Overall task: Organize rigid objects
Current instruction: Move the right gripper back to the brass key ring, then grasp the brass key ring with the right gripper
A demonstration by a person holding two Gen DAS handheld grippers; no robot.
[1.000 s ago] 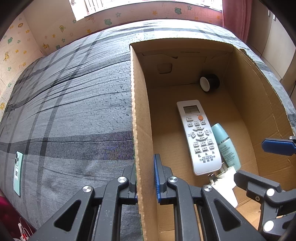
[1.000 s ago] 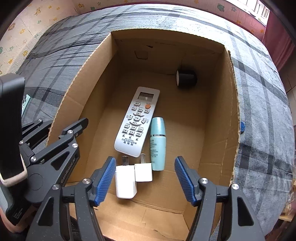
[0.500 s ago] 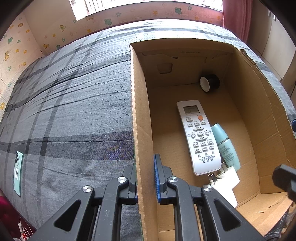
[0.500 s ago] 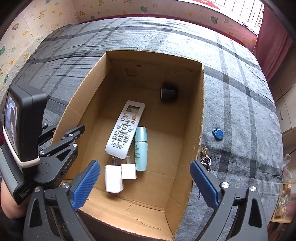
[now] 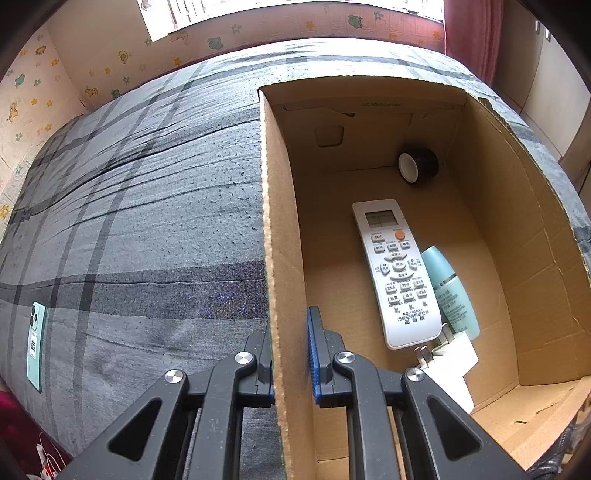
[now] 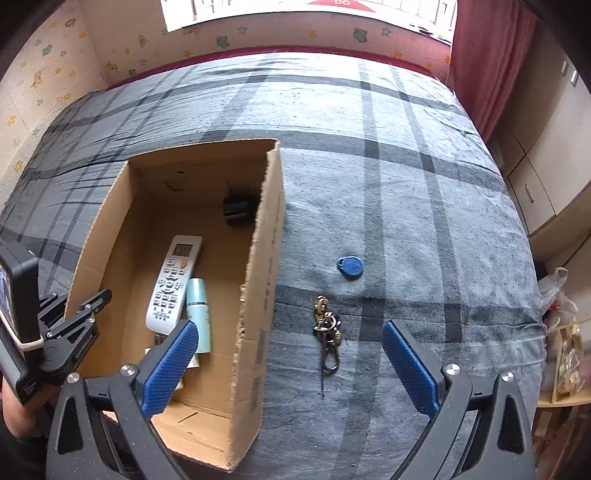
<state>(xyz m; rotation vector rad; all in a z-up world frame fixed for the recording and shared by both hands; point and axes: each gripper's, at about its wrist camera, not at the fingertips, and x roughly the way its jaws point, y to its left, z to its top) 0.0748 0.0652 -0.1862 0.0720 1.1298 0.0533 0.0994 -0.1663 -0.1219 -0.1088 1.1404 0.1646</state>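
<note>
Two items remain on the bed [image 6: 406, 166] outside the cardboard box [image 6: 266, 295]: key bunch [image 6: 327, 332] at lower centre of the right view, blue fob [image 6: 350, 266] just above it. Left hand-held gripper [image 5: 290, 363] clamps the box's left wall, steadying it. Right hand-held gripper [image 6: 290, 369] hangs wide open, empty, straddling the box's right wall with the keys between its jaws. Remote [image 5: 397, 273], teal bottle [image 5: 448, 291], chargers [image 5: 448, 363], black roll [image 5: 417, 166] lie inside. Step: fetching next item, likely keys. Next move: descend, centre, close on keys.

Daylight from the window [image 6: 306, 11] ahead of my fingers lights both views evenly; shadows soft, focus sharp, fisheye edges curved and dark.
</note>
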